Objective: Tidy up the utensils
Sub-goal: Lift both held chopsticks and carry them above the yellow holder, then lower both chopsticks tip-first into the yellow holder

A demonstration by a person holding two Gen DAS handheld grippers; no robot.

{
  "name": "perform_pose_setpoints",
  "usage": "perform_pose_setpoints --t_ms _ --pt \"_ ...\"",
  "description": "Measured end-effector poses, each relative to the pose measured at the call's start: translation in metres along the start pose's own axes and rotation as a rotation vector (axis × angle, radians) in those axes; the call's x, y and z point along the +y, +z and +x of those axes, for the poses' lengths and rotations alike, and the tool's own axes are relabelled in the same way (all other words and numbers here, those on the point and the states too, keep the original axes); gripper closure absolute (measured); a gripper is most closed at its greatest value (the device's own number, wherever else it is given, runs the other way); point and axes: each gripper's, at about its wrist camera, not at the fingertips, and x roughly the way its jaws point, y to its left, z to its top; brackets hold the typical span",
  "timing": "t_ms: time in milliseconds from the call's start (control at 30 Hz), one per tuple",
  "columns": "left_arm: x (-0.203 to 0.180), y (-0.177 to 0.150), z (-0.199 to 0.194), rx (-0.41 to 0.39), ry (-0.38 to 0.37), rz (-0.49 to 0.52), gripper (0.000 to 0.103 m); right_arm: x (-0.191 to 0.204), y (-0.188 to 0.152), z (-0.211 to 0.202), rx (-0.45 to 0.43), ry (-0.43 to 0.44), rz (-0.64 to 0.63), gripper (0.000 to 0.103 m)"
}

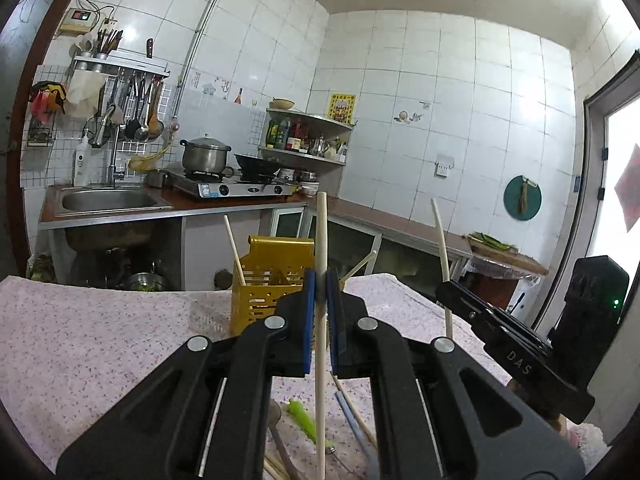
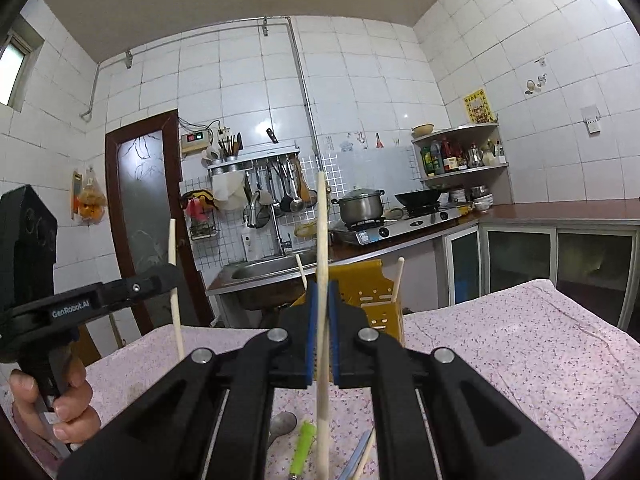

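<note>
My left gripper [image 1: 320,282] is shut on a pale wooden chopstick [image 1: 321,232] that stands upright between its blue pads. Just beyond it stands a yellow slotted utensil holder [image 1: 268,280] with a couple of chopsticks [image 1: 234,248] leaning in it. My right gripper [image 2: 322,292] is likewise shut on an upright chopstick [image 2: 322,220], with the yellow holder [image 2: 378,304] right behind it. Each gripper shows in the other's view: the right gripper [image 1: 445,290] at the right edge, the left gripper [image 2: 173,276] at the left. On the cloth below lie a green-handled utensil [image 2: 302,440], a spoon [image 2: 282,424] and more chopsticks.
The table wears a pink floral cloth [image 2: 520,352]. A person's hand [image 2: 68,404] grips the left handle. Behind the table run a counter with a sink [image 1: 108,200], a gas stove with a pot [image 1: 206,156] and a wok, and a corner shelf [image 1: 308,136] of bottles.
</note>
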Motion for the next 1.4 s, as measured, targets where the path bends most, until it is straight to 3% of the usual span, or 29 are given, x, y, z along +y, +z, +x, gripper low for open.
perform_pose_setpoints --t_ms 533,833,1000,1167,1400 --pt "0.015 0.007 0.036 0.080 0.076 -0.021 0.098 -0.005 0.008 0.032 0.075 -0.076 -0.042 0.097" --pt "0.001 0.068 0.075 -0.041 0.116 0.089 0.098 -0.008 0.085 0.074 0.004 -0.132 -0.102 0.097" --pt "-0.003 0.103 0.116 -0.101 0.165 0.130 0.098 -0.010 0.113 0.107 0.015 -0.183 -0.128 0.097" --pt "0.009 0.094 0.161 -0.147 0.226 0.115 0.098 -0.020 0.103 0.144 0.069 -0.190 -0.118 0.097" --pt "0.023 0.077 0.180 -0.163 0.222 0.080 0.098 -0.037 0.066 0.164 0.142 -0.197 -0.118 0.097"
